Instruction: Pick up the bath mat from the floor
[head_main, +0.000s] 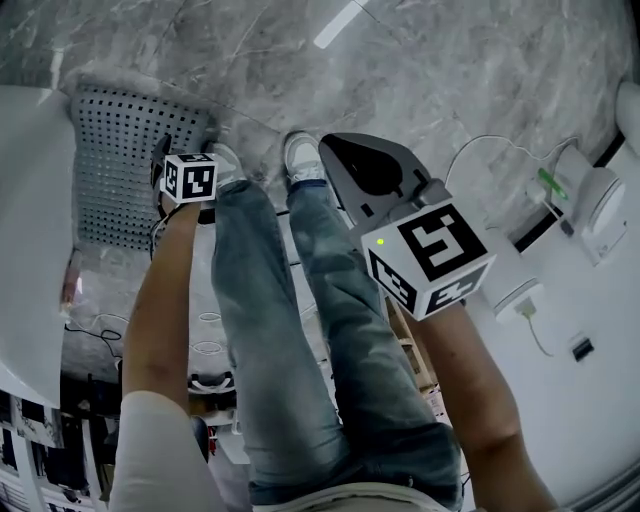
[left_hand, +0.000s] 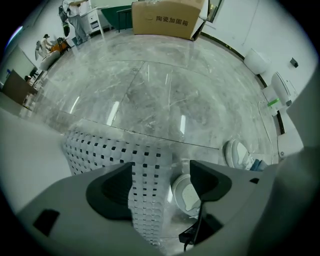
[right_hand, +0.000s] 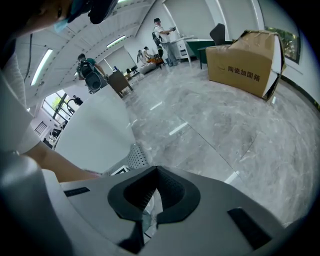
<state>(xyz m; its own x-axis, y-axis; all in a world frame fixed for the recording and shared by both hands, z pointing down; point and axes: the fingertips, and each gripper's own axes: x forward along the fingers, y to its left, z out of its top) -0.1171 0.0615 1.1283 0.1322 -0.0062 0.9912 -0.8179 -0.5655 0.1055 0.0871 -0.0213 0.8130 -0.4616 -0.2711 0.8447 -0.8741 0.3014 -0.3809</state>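
The bath mat (head_main: 120, 160) is pale grey with rows of square holes and lies on the marble floor at the upper left, against a white block. My left gripper (head_main: 175, 170) is low at the mat's right edge. In the left gripper view it (left_hand: 160, 172) is open, and a strip of the mat (left_hand: 145, 200) runs through the gap beside the left jaw. I cannot tell whether the mat touches the jaws. My right gripper (head_main: 335, 148) is held higher over the person's right shoe, away from the mat. Its jaws (right_hand: 156, 172) are shut with nothing in them.
The person's white shoes (head_main: 303, 155) stand just right of the mat, and one shoe (left_hand: 186, 194) shows between the left jaws. A white block (head_main: 30, 200) borders the mat's left side. White devices and cables (head_main: 590, 210) line the right wall. A cardboard box (right_hand: 245, 62) stands far off.
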